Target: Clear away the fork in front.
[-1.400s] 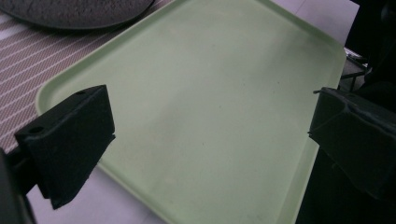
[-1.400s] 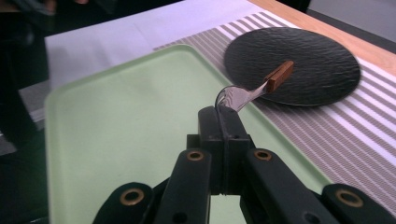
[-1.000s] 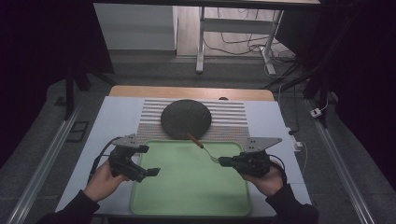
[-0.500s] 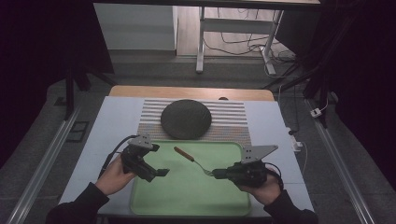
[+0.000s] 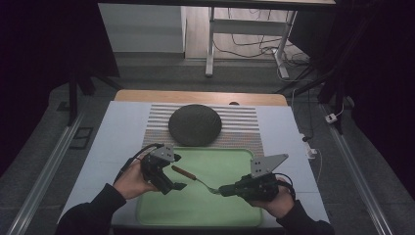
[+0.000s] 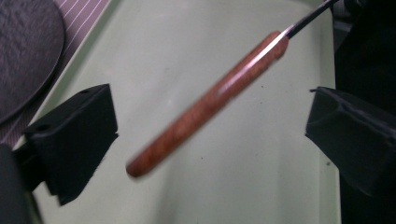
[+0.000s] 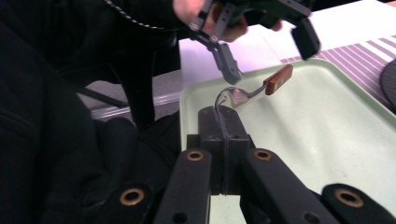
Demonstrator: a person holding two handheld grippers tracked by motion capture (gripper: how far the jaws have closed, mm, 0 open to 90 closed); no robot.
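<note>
The right gripper (image 5: 226,190) is clamped tight on the metal head of a fork (image 5: 195,179), its two black jaws pressed together with the thin metal caught between them, as the right gripper view (image 7: 223,122) shows plainly. The fork (image 7: 254,92) sticks out from those jaws over the green tray (image 5: 220,161), held clear of the tray's floor, its brown wooden handle (image 5: 183,172) pointing toward the left gripper (image 5: 177,171).

The left gripper's jaws stand wide apart and have just been closing a little, with the wooden handle (image 6: 210,100) lying between them and touching neither pad. In the left gripper view the handle runs slantwise across the gap, its rounded end nearer the jaw at the left and the dark metal neck leaving at the upper right.

Beyond the tray's far rim, a round dark mat (image 5: 195,125) lies on a striped cloth (image 5: 240,128), just behind the tray. A sliver of that mat (image 6: 23,51) shows past the tray's edge in the left gripper view. Both the tray and the cloth rest on the pale table top (image 5: 117,132).
</note>
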